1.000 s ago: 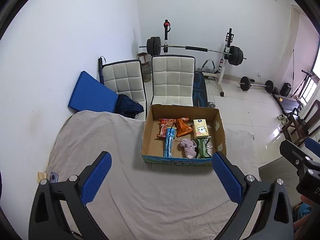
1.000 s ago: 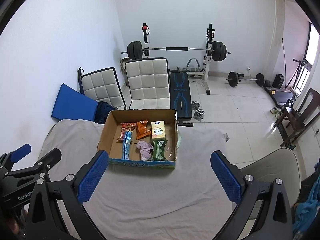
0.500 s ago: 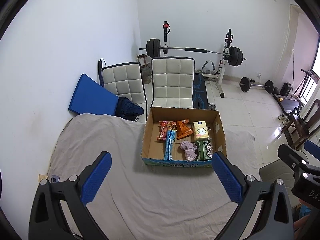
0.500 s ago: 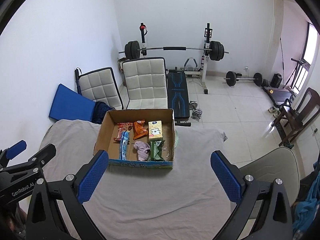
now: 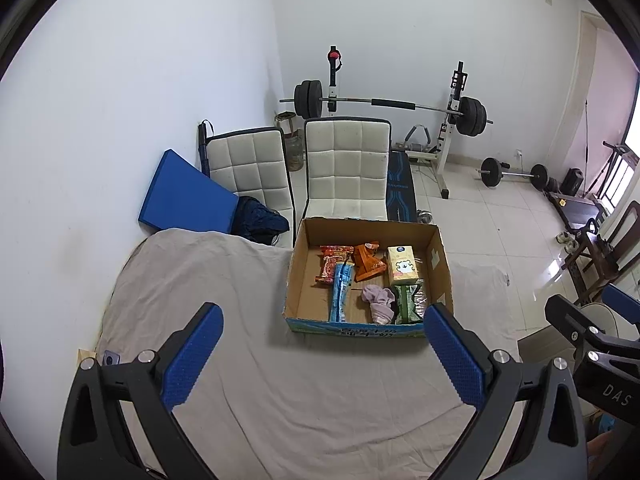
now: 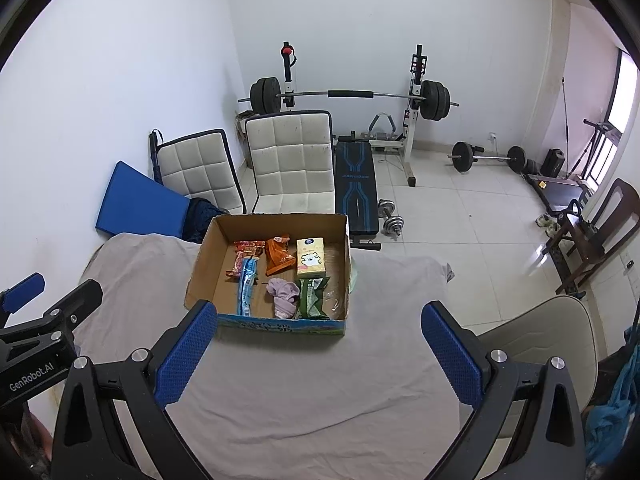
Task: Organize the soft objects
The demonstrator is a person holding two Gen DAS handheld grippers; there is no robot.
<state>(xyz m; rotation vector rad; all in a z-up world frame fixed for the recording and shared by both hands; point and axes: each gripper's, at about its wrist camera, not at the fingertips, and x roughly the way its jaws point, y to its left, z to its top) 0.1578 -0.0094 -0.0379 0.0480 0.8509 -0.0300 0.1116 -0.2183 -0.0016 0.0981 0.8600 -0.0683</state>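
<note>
Overhead, 2 grippers, left (image 5: 322,342) and right (image 6: 318,340), hover wide apart and empty above the box (image 5: 356,328) of packets. Best approach: descend slowly onto the pink cloth (image 5: 379,301).

- left gripper (image 5: 322,354) wide open, nothing between the blue pads (image 5: 192,354), held above grey cloth (image 5: 248,368)
- cardboard box (image 5: 298,276) sits on the cloth ahead, open top
- inside: red snack pack (image 5: 333,261), blue packet (image 5: 341,291), orange packet (image 5: 368,262), yellow tissue pack (image 5: 403,266), pink cloth (image 5: 379,302), green packet (image 5: 405,303)
- pink cloth touching green packet, both at near wall
- right gripper (image 5: 600,340) partly in frame at right edge, fingers spread
- two white chairs (image 5: 346,172) behind box, barbell rack (image 5: 390,102) at back wall
</note>
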